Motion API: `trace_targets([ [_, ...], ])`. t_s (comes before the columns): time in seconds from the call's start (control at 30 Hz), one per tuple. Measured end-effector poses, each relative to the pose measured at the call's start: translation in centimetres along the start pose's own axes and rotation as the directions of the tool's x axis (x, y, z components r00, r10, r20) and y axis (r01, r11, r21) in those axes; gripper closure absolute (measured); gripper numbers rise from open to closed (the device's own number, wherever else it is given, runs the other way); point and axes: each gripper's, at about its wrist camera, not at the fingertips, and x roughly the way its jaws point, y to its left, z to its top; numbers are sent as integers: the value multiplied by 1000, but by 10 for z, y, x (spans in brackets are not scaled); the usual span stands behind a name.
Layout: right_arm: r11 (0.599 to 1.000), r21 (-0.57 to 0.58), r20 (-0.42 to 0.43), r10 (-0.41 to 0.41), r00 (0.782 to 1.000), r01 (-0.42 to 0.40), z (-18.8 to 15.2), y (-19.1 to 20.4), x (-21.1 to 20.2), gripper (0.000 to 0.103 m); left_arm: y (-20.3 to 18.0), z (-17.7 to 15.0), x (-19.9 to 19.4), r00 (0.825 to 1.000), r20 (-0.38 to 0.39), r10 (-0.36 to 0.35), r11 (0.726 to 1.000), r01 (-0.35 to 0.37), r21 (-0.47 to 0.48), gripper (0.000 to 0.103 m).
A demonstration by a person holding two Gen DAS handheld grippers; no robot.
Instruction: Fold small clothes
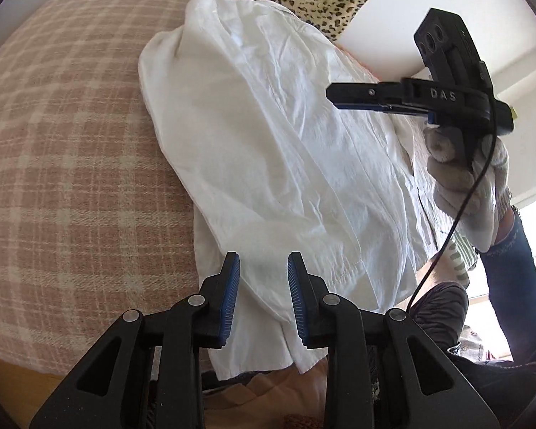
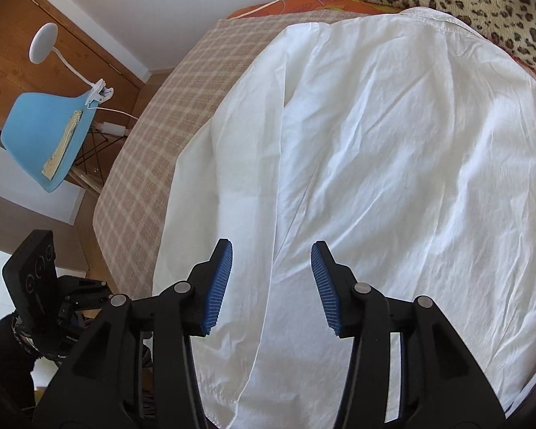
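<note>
White shirt [image 2: 393, 150] lies spread on the bed's plaid blanket [image 1: 60, 150], its far end near a leopard-print cushion [image 2: 457, 3], its near hem hanging a little over the bed edge. One side panel appears turned in over the body: a long flap edge runs lengthwise in the right wrist view. Otherwise cloth is still broad and wrinkled, no compact packet yet.

Left tool [image 1: 263, 298]: jaws apart, over the near hem, nothing pinched between the blue pads. Right tool [image 2: 272, 287]: jaws wider apart, over the lower part of the shirt by the flap edge, empty as well. In the left wrist view, the right tool is held in a gloved hand [image 1: 464, 175] clear above the cloth.

Judgement: early stage. At most one lengthwise fold is done. Left: the opposite side, then crosswise folds, and smoothing.
</note>
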Motion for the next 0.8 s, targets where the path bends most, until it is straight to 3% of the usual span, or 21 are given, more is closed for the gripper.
trace_targets([
  [0.07, 1000, 2, 9, -13, 1000, 13, -23, 1, -6, 54, 3, 4, 11, 1000, -3, 0, 999, 0, -34, 83],
  [0.1, 1000, 5, 17, -15, 1000, 15, -32, 0, -9, 54, 3, 5, 16, 1000, 8, 8, 999, -7, -37, 89],
  [0.13, 1000, 7, 31, -17, 999, 17, -39, -1, -13, 54, 2, 6, 18, 1000, 14, 17, 999, -17, -32, 102],
  [0.17, 1000, 16, 46, -17, 999, 16, -46, -3, -16, 54, 1, 6, 19, 999, 23, 40, 999, -39, -22, 103],
  [0.27, 999, 42, 87, -24, 996, 20, -61, -7, -26, 54, -8, 6, 19, 985, 50, 163, 985, -165, 43, 103],
  [0.33, 998, 57, 115, -25, 993, 19, -70, -12, -36, 54, -10, 5, 19, 977, 50, 209, 975, -212, 66, 103],
  [0.43, 995, 95, 180, -29, 983, 12, -83, -22, -59, 54, -17, 3, 11, 968, 87, 236, 965, -244, 99, 103],
  [0.63, 978, 207, 307, -105, 946, 41, -111, -57, -118, 54, -44, 7, -17, 942, 211, 262, 946, -294, 139, 87],
  [0.8, 947, 312, 376, -202, 904, 82, -141, -99, -171, 53, -82, 10, -21, 941, 257, 222, 933, -282, 226, 87],
])
